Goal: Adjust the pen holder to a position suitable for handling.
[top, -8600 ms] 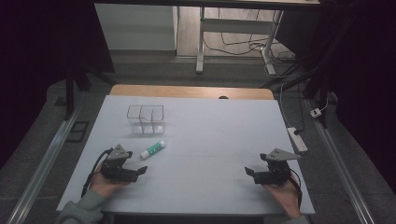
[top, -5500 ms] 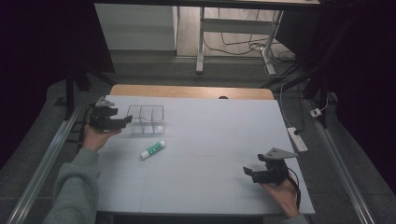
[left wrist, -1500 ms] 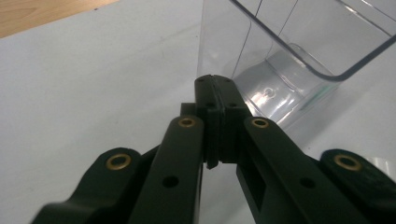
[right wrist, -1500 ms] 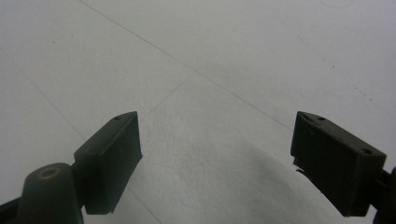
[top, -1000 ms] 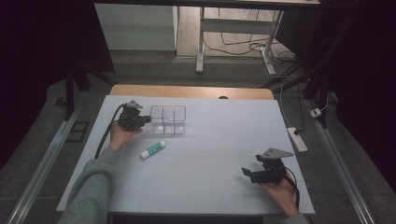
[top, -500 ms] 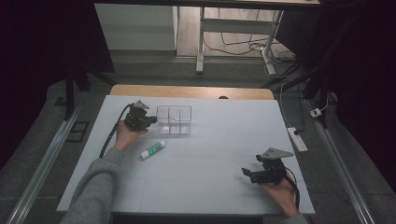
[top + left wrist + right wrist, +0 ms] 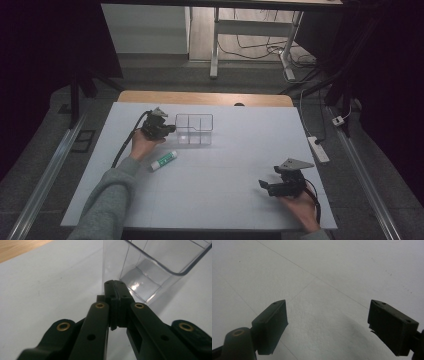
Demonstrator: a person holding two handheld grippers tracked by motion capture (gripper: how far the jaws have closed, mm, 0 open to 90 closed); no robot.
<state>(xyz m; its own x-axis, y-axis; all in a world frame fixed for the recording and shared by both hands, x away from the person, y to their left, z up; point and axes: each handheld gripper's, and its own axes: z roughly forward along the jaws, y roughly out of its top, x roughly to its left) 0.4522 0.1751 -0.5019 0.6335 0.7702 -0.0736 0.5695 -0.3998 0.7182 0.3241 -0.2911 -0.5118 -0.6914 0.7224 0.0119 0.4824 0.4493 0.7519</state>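
Clear box (image 7: 194,129): stands on the white tabletop (image 7: 225,165) toward the far side, left of middle, its inner compartments bare.
My left claw (image 7: 170,130): arm stretched forward, jaws pressed together with nothing between them, tips against the box's near-left wall (image 7: 112,262).
My right claw (image 7: 265,186): hand low at the near right, well apart from the box, jaws spread wide over bare tabletop, holding nothing.
Glue stick (image 7: 164,160): lies just beside my left wrist.

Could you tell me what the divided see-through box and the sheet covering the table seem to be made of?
The clear divided box looks like glossy rigid plastic: transparent walls, bright glints. The white table sheet looks like matte paper or thin board, with faint seam lines; which one is unclear.
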